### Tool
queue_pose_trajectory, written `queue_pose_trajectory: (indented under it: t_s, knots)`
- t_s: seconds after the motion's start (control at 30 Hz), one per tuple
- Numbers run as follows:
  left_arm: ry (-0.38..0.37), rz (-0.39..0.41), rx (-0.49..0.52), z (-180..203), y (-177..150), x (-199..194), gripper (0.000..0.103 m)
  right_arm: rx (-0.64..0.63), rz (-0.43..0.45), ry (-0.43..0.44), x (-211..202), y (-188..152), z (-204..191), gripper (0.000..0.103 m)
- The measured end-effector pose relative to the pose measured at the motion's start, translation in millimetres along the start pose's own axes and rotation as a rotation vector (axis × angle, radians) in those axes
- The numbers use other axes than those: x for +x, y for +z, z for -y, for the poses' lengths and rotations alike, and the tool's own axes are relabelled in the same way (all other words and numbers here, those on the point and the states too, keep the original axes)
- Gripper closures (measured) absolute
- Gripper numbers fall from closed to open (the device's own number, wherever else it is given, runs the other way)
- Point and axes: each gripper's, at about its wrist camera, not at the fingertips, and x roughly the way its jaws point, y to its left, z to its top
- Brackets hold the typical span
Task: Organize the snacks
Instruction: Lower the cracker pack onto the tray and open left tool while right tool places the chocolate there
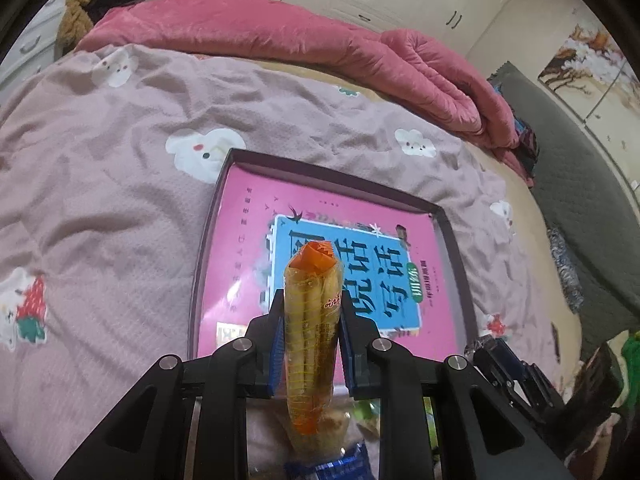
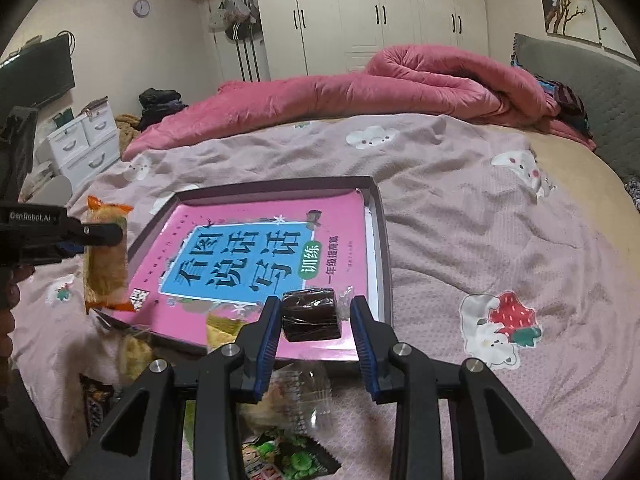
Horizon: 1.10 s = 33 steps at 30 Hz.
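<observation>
My left gripper [image 1: 311,312] is shut on a long yellow snack pack with orange ends [image 1: 310,332], held upright above the near edge of a shallow dark tray [image 1: 224,176] that has a pink book [image 1: 244,248] in it. The same pack [image 2: 106,260] and left gripper [image 2: 100,235] show at the left of the right wrist view. My right gripper [image 2: 316,312] is open, its fingers either side of a dark brown wrapped cake [image 2: 311,314] that lies on the pink book [image 2: 260,248] near the tray's [image 2: 382,240] front right corner.
The tray lies on a bed with a mauve cartoon-print sheet [image 2: 480,220]. More snack packs lie in a pile in front of the tray: a green one [image 2: 288,460], a clear one [image 2: 296,396], a yellow one [image 2: 220,326], a blue one [image 1: 336,466]. A pink quilt [image 2: 360,88] lies at the back.
</observation>
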Motion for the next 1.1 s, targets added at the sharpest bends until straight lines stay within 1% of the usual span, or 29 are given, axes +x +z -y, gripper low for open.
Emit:
queue_pose_trajectory:
  t_s: [0.2, 0.37, 0.63, 0.7, 0.8, 0.87, 1.1]
  knots:
    - [0.009, -0.034, 0.008, -1.3, 2.9, 24.0, 0.079, -0.004, -0.031, -0.004, 14.5, -1.3, -0.4, 0.067]
    - [0.007, -0.066, -0.008, -7.2, -0.7, 37.9, 0.079, 0.001, -0.060, -0.017, 22.5, -4.6, 1.5, 0.067]
    - [0.011, -0.078, -0.008, -9.2, -6.5, 42.2, 0.079, 0.032, -0.087, -0.029, 27.4, -9.4, 8.8, 0.066]
    - [0.022, -0.081, -0.001, -8.9, -7.7, 43.2, 0.079, 0.033, -0.085, -0.026, 26.4, -9.9, 9.2, 0.066]
    - [0.031, -0.086, 0.007, -9.1, -8.4, 44.8, 0.075, 0.033, -0.084, -0.025, 25.1, -10.3, 8.7, 0.066]
    - [0.034, -0.084, 0.011, -9.6, -8.2, 45.0, 0.068, 0.034, -0.086, -0.026, 24.5, -10.8, 8.6, 0.066]
    - [0.044, -0.079, 0.015, -12.7, -8.3, 41.9, 0.067, 0.038, -0.060, -0.030, 18.3, -9.2, 10.1, 0.066]
